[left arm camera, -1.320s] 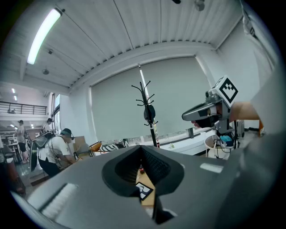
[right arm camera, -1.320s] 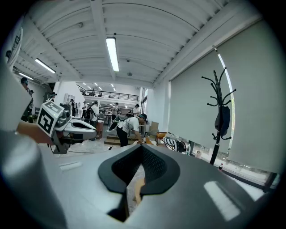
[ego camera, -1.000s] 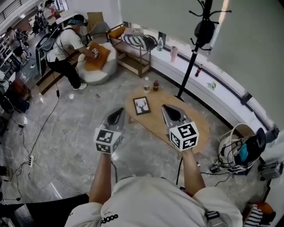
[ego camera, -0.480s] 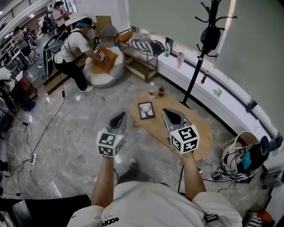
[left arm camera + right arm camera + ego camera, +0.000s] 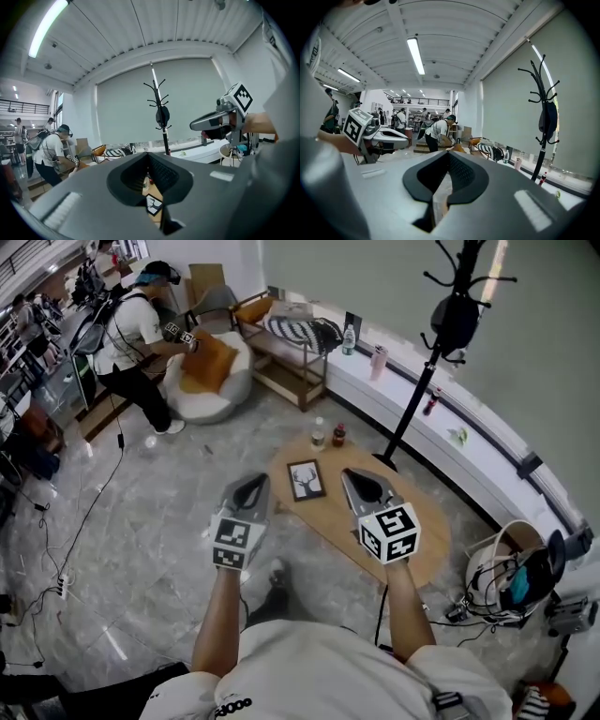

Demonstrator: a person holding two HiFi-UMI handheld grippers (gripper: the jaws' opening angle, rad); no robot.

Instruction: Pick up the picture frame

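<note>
1. Looking down in the head view, the picture frame (image 5: 306,479) lies flat on the oval wooden counter (image 5: 328,514), close to its left edge and towards its far end. It shows a dark deer-like figure on white.
2. Two small bottles (image 5: 319,434) stand together at the counter's far end, beyond the frame.
3. The left gripper (image 5: 255,484) hangs over the floor just off the counter's left edge. The right gripper (image 5: 354,479) hangs above the counter's middle. The frame shows between the two, and neither touches it.
4. A black coat stand (image 5: 412,381) rises past the counter's far edge. Farther off, a person (image 5: 122,334) bends over a round chair with an orange cushion (image 5: 208,367).
5. In the left gripper view, the left gripper (image 5: 149,164) has its fingers (image 5: 162,173) pressed together with nothing between them. The picture frame (image 5: 153,204) peeks through the notch below them, well ahead. The right gripper (image 5: 193,125) shows at the right, and the coat stand (image 5: 161,117) stands behind.
6. In the right gripper view, the right gripper (image 5: 449,161) has its fingers (image 5: 461,171) fully closed and empty. The left gripper (image 5: 407,136) shows at the left and the coat stand (image 5: 543,117) at the right.
</note>
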